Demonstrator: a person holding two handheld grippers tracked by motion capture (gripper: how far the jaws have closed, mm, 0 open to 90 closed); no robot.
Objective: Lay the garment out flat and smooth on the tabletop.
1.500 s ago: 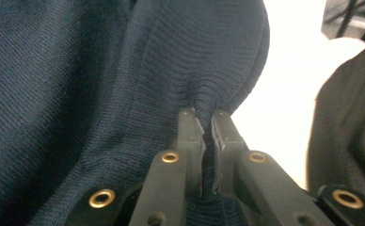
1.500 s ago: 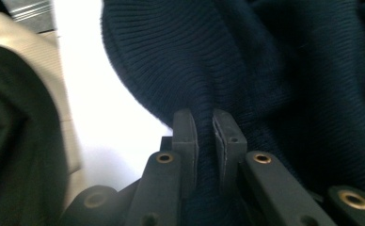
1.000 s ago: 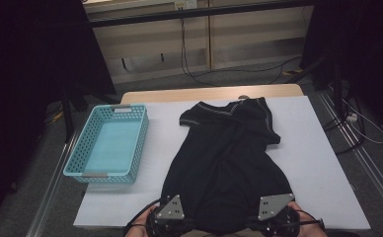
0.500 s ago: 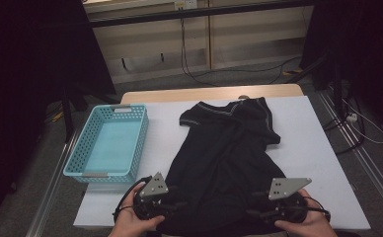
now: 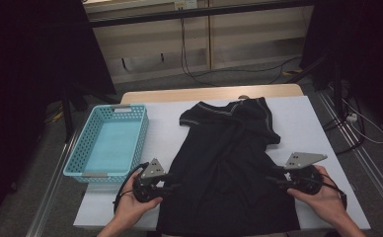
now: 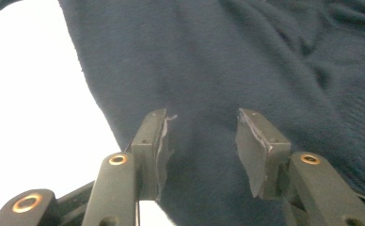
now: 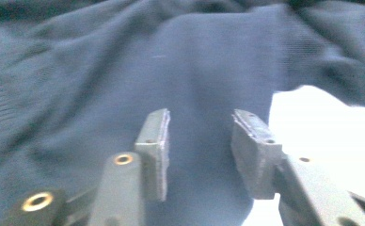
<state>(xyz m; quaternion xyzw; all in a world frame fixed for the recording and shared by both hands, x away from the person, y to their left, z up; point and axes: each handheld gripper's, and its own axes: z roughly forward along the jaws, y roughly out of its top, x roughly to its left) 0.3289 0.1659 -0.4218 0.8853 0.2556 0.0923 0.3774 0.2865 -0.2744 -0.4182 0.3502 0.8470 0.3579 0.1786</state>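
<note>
at the shirt's (image 5: 229, 168) near side edges, my left tongs (image 5: 172, 186) and right tongs (image 5: 271, 180) face inward, half-open after closing some, gripping nothing.

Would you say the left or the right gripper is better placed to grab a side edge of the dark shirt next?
Probably the left gripper: its open jaws sit at the shirt's edge; the right gripper looks similar, blurrier.

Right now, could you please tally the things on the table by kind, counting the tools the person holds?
Dark shirt: 1
Turquoise basket: 1
Hand-held grippers, left and right: 2
Total: 4
</note>
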